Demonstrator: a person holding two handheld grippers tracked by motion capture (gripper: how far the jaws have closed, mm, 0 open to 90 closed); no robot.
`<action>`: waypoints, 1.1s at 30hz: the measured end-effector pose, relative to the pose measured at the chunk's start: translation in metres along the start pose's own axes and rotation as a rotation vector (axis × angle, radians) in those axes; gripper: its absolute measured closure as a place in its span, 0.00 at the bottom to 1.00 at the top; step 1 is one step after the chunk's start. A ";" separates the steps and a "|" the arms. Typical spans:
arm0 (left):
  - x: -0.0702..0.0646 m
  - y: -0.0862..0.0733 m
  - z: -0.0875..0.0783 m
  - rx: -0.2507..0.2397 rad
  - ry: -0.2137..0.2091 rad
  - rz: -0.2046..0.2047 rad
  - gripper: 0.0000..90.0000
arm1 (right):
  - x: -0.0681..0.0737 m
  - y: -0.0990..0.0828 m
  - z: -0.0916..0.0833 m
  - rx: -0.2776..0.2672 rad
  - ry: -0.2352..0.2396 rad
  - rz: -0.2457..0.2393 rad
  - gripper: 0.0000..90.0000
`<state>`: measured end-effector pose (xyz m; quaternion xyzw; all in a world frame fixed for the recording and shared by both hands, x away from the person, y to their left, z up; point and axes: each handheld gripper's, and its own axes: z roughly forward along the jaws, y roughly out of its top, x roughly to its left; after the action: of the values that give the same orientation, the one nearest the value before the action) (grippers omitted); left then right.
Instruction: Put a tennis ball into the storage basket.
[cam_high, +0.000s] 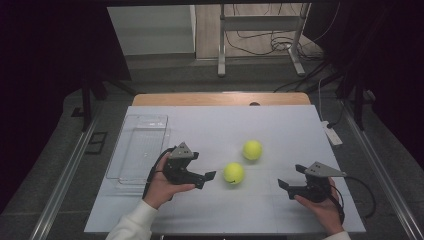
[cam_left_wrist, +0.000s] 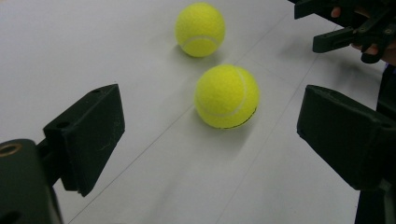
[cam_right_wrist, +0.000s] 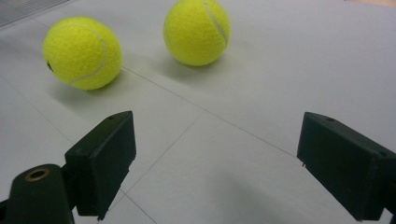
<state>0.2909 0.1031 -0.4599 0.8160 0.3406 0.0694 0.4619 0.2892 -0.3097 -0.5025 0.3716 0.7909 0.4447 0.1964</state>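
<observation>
Two tennis balls: near ball, far ball, no readable print. Left gripper, right gripper wide open, empty.

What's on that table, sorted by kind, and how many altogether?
Yellow tennis balls: 2, the nearer ball and the farther ball.
Clear plastic tray: 1, the tray.
Hand-held grippers: 2, the left gripper and the right gripper, both with open jaws.
Total: 5

No text (brand, label or number) can be read.
</observation>
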 end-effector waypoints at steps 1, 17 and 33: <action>0.000 0.000 0.001 0.003 -0.003 0.002 0.10 | 0.000 0.000 0.000 0.000 0.001 0.001 0.14; -0.006 0.008 0.013 0.013 -0.027 0.015 0.10 | 0.000 0.000 0.001 0.003 -0.001 -0.002 0.14; -0.014 0.018 0.031 0.022 -0.056 0.046 0.09 | 0.001 0.000 0.002 0.003 -0.002 -0.007 0.14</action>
<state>0.3029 0.0665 -0.4599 0.8304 0.3093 0.0534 0.4604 0.2897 -0.3076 -0.5034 0.3697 0.7927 0.4422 0.1983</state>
